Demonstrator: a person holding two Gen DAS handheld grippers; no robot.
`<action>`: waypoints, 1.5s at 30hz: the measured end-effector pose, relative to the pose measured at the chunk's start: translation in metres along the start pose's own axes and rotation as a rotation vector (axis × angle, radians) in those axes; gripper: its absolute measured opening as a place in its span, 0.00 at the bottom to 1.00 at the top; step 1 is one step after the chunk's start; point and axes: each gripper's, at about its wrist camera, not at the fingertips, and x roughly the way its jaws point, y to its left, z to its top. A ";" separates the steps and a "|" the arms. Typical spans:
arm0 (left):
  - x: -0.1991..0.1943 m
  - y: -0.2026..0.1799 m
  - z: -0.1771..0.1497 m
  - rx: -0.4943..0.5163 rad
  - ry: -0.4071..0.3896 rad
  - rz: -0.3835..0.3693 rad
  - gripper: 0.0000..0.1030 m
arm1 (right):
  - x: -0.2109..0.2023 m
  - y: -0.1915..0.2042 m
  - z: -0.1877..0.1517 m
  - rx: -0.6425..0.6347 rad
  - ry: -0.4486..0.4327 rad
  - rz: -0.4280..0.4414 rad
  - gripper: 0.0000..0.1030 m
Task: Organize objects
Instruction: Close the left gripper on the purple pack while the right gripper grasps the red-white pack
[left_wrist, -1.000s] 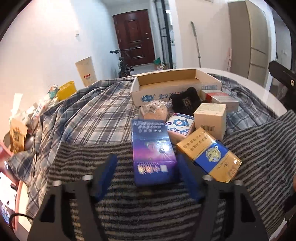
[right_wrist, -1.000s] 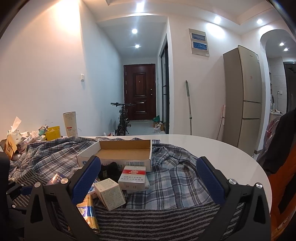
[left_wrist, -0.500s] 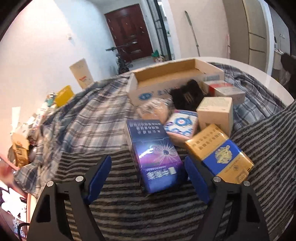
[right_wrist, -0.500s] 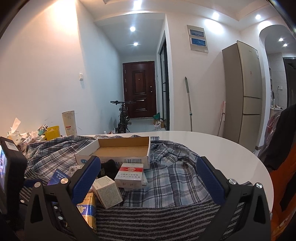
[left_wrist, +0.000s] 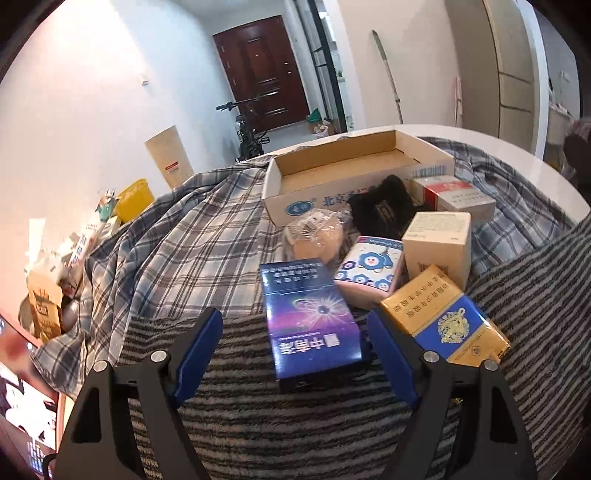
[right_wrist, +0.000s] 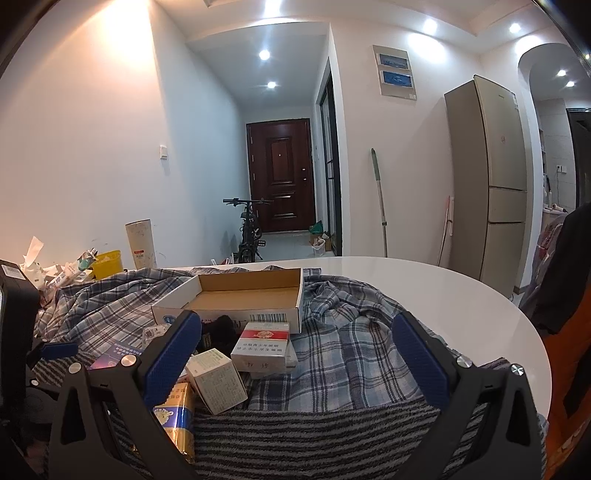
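A blue-purple box (left_wrist: 310, 317) lies flat on a striped towel (left_wrist: 295, 424), between the fingers of my left gripper (left_wrist: 295, 350). The gripper is open, with a clear gap on the box's left side. Just right of it lie a yellow-and-blue box (left_wrist: 443, 321), a white box with blue flowers (left_wrist: 369, 269) and a beige box (left_wrist: 436, 243). Behind them are a black pouch (left_wrist: 384, 210), a plastic-wrapped item (left_wrist: 317, 236) and a red-and-white box (left_wrist: 454, 195). An empty cardboard tray (left_wrist: 354, 173) stands farthest back. My right gripper (right_wrist: 295, 319) hangs open above the cloth, holding nothing.
A plaid cloth (left_wrist: 184, 240) covers most of the round white table (right_wrist: 443, 295). Cluttered paper, cartons and a yellow tub (left_wrist: 135, 195) sit at the far left. A person's dark and orange clothing (right_wrist: 569, 295) is at the right edge.
The left wrist view has tilted slightly, and the blue-purple box stays on the towel between the open fingers. The right gripper has not moved.
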 end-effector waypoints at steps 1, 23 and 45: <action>0.002 -0.002 0.000 0.006 0.006 0.003 0.80 | 0.001 -0.001 0.000 0.004 0.002 0.001 1.00; -0.034 0.033 0.032 -0.154 -0.296 -0.102 0.52 | 0.015 0.007 0.020 -0.014 -0.011 0.035 1.00; 0.013 0.049 0.055 -0.320 -0.380 -0.151 0.52 | 0.127 0.022 0.017 -0.055 0.291 0.132 0.96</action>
